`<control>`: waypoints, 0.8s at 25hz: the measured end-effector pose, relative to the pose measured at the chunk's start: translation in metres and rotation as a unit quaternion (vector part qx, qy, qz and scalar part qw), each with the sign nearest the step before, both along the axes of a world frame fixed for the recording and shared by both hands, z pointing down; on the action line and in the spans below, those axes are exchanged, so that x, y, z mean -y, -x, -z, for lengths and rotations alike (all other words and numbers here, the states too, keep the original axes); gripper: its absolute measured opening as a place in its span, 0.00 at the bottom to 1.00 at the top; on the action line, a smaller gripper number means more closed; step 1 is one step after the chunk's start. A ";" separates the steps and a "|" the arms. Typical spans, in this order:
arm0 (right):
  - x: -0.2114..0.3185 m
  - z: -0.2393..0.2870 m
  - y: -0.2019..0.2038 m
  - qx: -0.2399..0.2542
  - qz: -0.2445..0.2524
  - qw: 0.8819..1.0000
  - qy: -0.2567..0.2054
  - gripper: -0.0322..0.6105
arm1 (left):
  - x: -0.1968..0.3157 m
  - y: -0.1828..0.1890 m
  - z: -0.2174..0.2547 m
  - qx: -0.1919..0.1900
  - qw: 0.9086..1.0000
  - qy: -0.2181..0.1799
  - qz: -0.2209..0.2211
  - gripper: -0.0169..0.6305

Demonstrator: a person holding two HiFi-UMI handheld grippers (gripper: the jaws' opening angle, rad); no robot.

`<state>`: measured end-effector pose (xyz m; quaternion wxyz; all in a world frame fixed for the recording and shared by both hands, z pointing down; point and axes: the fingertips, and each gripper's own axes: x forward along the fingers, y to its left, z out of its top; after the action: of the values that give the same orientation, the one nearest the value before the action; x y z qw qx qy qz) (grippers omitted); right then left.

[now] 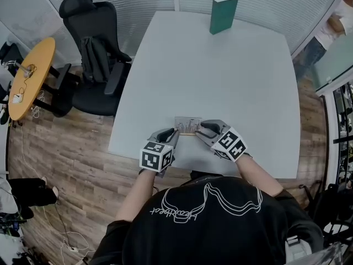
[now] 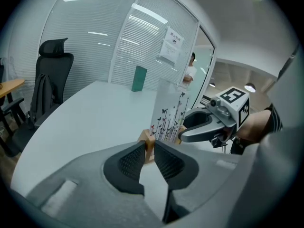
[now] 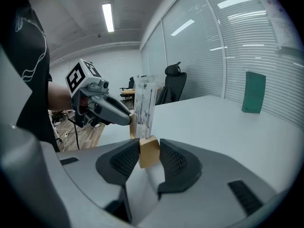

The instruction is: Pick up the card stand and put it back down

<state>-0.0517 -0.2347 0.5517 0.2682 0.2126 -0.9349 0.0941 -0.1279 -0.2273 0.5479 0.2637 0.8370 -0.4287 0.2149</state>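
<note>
While I'm looking down through the head view, I'm seeing the card stand [image 1: 187, 126] sitting low by the near edge of the white table [image 1: 220, 65]. The left gripper [image 1: 174, 132] is at one end of it and the right gripper [image 1: 203, 127] at the other. Whether its base is touching the tabletop, I'm not managing to tell from up here.

Switching to the left gripper view, I'm watching the ribbed pads [image 2: 130, 160] clenching one wooden end of the stand. The printed card [image 2: 168, 110] is rising upright just beyond them.

Moving to the right gripper view, I'm finding those jaws pinching the other wooden end squarely, with the block sitting between the pads.

I'm judging this to be the set-down. I'm wanting both ends level and lowering together, so the base is landing flat. I'm planning on maintaining pressure until the wood is bearing on the table. Then I'm easing both grips off evenly, so the tall card isn't tipping.

Counting up, I'm getting:
- one card stand
- two grippers
- one white table
- one green book [image 1: 223, 14] standing at the far end
- one black office chair [image 1: 91, 54]
- one round yellow table [image 1: 30, 76] off to the side
</note>
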 end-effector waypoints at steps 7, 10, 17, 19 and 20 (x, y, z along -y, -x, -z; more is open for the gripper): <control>0.009 -0.019 0.001 -0.012 0.004 1.000 0.007 0.27 | 0.008 0.000 -0.024 -0.001 1.000 0.018 0.001 0.13; 0.011 -0.026 0.003 -0.017 0.005 1.000 0.010 0.27 | 0.011 0.002 -0.031 -0.001 1.000 0.025 0.002 0.13; 0.012 -0.036 0.002 -0.022 0.007 1.000 0.012 0.27 | 0.012 0.001 -0.041 0.002 0.999 0.034 -0.001 0.13; 0.011 -0.039 0.001 -0.024 0.010 1.000 0.013 0.27 | 0.011 0.000 -0.044 0.005 0.999 0.035 -0.003 0.13; 0.011 -0.041 0.002 -0.024 0.010 1.000 0.013 0.27 | 0.011 0.001 -0.045 0.006 0.999 0.036 -0.004 0.13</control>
<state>-0.0534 -0.2461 0.5923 0.2944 0.2019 -0.9289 0.0988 -0.1284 -0.2382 0.5932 0.2903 0.8273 -0.4189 0.2364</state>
